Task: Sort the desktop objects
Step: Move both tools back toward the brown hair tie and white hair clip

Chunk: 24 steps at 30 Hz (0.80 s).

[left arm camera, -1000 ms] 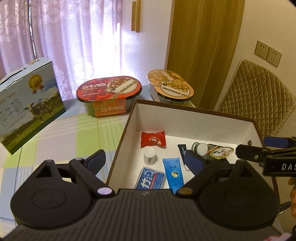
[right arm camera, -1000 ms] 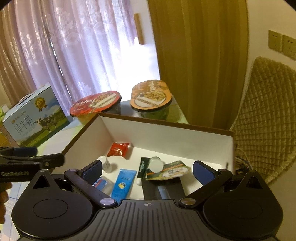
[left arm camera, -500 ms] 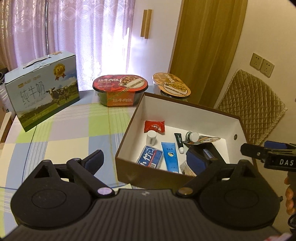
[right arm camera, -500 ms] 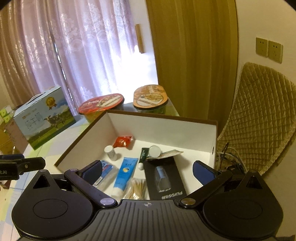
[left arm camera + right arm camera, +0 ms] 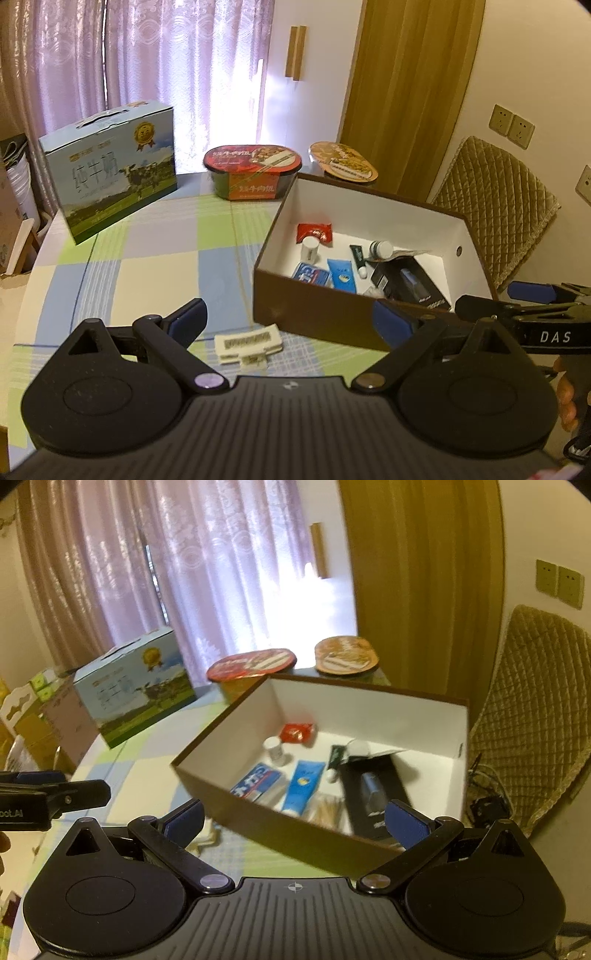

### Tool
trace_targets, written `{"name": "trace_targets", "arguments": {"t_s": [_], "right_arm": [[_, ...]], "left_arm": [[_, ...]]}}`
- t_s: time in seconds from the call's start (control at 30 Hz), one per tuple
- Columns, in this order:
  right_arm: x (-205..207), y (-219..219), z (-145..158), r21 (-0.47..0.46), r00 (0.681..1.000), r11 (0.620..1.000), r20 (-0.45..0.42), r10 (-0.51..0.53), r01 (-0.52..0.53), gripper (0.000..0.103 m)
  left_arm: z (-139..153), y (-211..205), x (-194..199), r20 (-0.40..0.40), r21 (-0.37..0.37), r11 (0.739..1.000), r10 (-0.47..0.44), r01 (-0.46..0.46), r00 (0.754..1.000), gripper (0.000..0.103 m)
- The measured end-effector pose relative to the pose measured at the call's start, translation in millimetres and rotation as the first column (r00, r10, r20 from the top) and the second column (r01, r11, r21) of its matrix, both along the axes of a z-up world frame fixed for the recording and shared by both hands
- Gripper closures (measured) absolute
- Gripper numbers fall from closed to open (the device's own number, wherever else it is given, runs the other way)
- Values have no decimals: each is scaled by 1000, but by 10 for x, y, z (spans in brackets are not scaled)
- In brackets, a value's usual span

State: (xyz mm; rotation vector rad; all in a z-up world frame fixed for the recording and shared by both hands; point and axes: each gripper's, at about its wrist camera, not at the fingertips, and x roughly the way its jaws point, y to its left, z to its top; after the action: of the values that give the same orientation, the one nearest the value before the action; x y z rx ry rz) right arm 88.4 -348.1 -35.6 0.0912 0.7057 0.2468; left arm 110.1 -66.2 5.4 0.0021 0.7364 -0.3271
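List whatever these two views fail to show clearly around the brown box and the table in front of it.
- White cards on the table: print too small in the left wrist view; the left finger of the right gripper hides most of them in the right wrist view.
- Brown box: its near wall hides the floor just behind it in both views.
- Blue tube: label blurred, right wrist view.
- Right gripper in the left wrist view: cut off by the edge.

On the table [image 5: 155, 273] the open box [image 5: 314, 306] sits to the right, holding small items. Behind it stand two food bowls [image 5: 253, 171] side by side; the milk carton [image 5: 110, 173] stands far left. A small card [image 5: 249, 341] lies before the box.
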Motion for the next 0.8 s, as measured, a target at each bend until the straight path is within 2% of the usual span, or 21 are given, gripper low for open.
{"name": "trace_targets", "arguments": {"t_s": [0.43,0.8], "right_arm": [[-113,347,-291,30,992,999,-117,44,-41,2],[-95,582,-541,20,980,998,-186,68,-65,2]], "left_arm": [[-261,401,-271,-77,25,998,53,-51,996,9],[-458,591,-286,-121,52,995,91,-86,988,9]]}}
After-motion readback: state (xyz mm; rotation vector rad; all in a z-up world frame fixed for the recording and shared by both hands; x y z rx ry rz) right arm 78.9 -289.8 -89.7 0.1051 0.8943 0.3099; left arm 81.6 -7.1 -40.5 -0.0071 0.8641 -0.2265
